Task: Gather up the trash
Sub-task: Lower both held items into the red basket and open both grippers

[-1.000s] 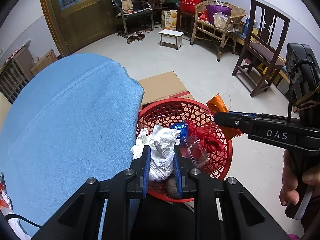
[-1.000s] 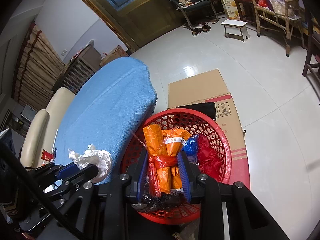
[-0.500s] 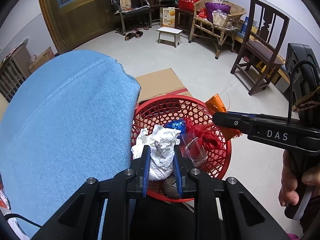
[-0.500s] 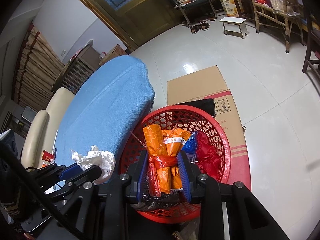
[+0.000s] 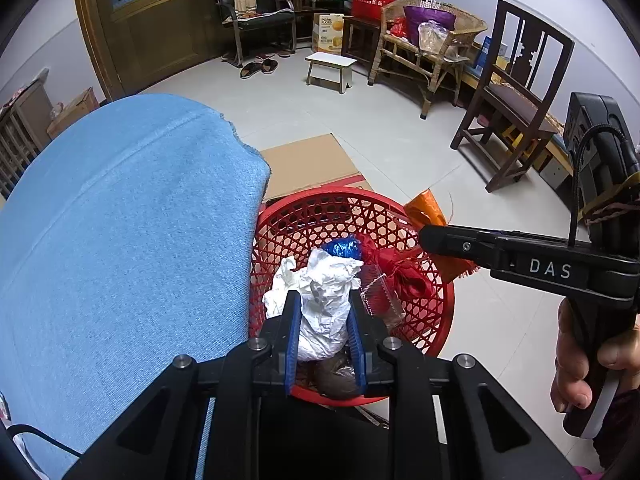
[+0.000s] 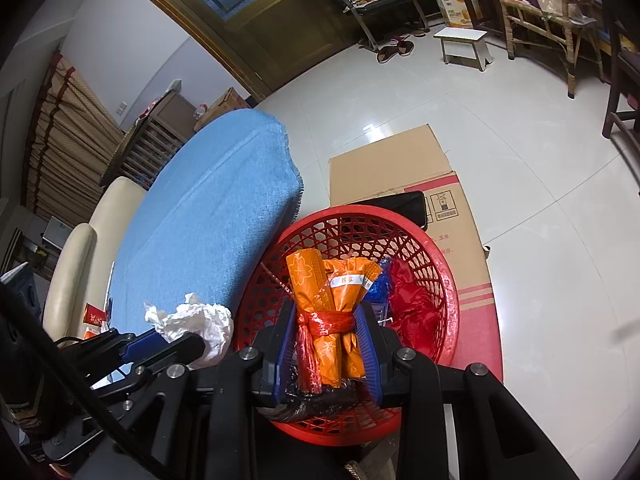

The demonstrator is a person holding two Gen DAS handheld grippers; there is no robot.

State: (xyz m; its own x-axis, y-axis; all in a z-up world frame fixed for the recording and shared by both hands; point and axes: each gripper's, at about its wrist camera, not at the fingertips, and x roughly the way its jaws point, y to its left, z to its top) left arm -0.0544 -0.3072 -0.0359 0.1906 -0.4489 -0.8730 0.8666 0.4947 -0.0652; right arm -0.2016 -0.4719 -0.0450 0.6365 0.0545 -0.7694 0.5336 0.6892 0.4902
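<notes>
Paper [image 5: 324, 312], white and crumpled, sat pinched between the blue pads of the left gripper [image 5: 323, 332], held above the near part of the red basket [image 5: 440, 320]. The right gripper [image 6: 326, 344] was clamped on an orange packet bundle [image 6: 328, 304] tied with red plastic, also over the basket. Below and ahead of both tools lay a blue wrapper [image 5: 342, 247], a red bag [image 5: 400, 272] and a clear plastic cup [image 5: 378, 300]. A blue cloth [image 5: 120, 240] spread to the left, touching the basket's rim; flat cardboard [image 6: 392, 164] lay beyond.
</notes>
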